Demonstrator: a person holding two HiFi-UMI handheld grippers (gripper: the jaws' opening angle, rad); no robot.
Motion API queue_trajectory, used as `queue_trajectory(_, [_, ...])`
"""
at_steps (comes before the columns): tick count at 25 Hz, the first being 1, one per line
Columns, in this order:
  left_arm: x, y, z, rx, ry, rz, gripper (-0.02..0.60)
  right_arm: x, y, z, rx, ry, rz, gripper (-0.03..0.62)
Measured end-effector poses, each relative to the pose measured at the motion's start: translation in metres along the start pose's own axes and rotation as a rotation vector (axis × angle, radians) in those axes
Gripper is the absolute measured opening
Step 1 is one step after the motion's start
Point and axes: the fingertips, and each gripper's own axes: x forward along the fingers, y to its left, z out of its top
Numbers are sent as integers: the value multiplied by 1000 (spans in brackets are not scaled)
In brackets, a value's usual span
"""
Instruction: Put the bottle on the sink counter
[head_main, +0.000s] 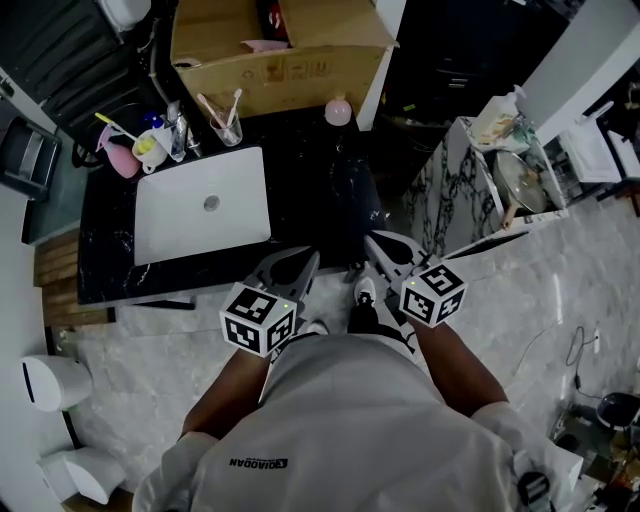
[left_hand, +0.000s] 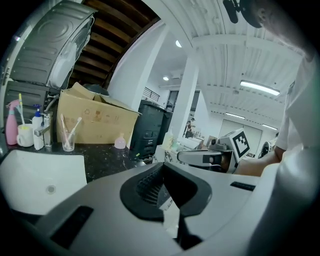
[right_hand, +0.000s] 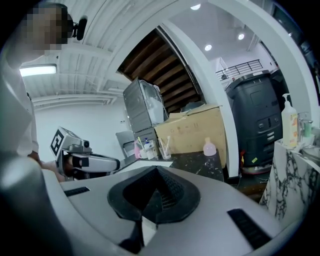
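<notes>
Fingers (left_hand: 146, 186): found clenched on left gripper (head_main: 306, 260) and right gripper (head_main: 372, 240) alike, pads shut together, nothing grasped. Noted both held close to the body, short of sink counter (head_main: 330, 190).

Located three bottles. Judged pump bottle (right_hand: 289, 124) the likely task item, being the only one off the counter. Found it upright on marble-topped stand (head_main: 440, 195), at 2 o'clock from the grippers in the head view and well apart from both. Noted small pink bottle (head_main: 338, 111) at 12 o'clock and pink spray bottle (head_main: 122, 157) at 10 o'clock, already on the counter beyond white basin (head_main: 200, 215).

Handling, by judgement:
- Plastic; light to moderate, depending on fill.
- Smooth-walled, probably slippery if soapy; somewhat squeezable.
- Tall and narrow, so prone to tip.

Advise taking hold across the body at mid-height, below the shoulder, never by pump head or neck. Advise firm but not crushing closure.

Not made out:
- Fill level and label print.
- Pump bottle itself in the head view, lost among clutter on the stand.

Cut off at 3 o'clock in the right gripper view: far side of the stand, plus a second container just beside the pump bottle. Unable to confirm which bottle is meant.
</notes>
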Motion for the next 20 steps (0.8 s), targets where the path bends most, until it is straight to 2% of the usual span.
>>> queue_trajectory(8, [-16, -11, -7, 25, 6, -35, 15, -9, 21, -3, 15, -36, -26, 40])
queue_trajectory(20, [-32, -35, -7, 15, -30, -3, 15, -28, 43, 7, -21, -44, 49, 40])
